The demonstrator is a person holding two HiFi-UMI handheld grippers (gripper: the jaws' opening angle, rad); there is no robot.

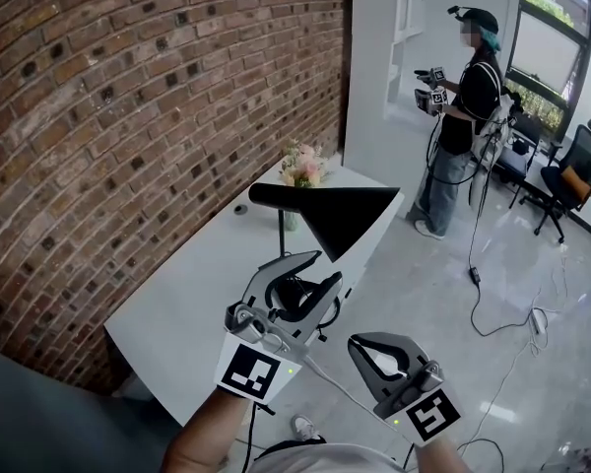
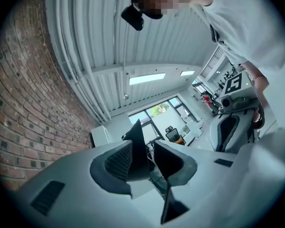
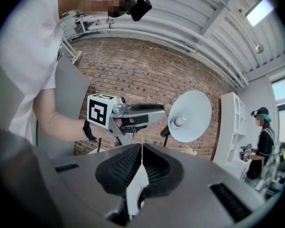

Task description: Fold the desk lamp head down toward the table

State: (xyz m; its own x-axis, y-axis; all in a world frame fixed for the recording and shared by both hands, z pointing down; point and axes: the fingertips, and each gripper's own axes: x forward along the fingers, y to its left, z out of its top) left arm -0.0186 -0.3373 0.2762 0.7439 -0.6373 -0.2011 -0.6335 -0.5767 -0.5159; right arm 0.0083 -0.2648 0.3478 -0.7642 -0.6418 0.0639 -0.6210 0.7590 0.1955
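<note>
The desk lamp stands on the white table [image 1: 192,294]. Its black cone head [image 1: 337,215] lies roughly level on a thin stem [image 1: 281,230]. My left gripper [image 1: 327,270] is just under the head's lower rim, jaws open. In the left gripper view the dark edge of the lamp head [image 2: 138,144] stands between the pads, close to the left one, with a gap to the right one. My right gripper [image 1: 361,345] hangs beside the table, shut with nothing in it. The right gripper view looks into the head's pale inside [image 3: 190,115], with its bulb [image 3: 179,121], and shows the left gripper [image 3: 137,114] beside it.
A brick wall [image 1: 128,116] runs along the table's left side. A small vase of flowers [image 1: 303,166] stands at the table's far end. Farther back stands a person in black [image 1: 468,116] holding grippers, near an office chair [image 1: 571,185]. Cables [image 1: 492,313] lie on the floor.
</note>
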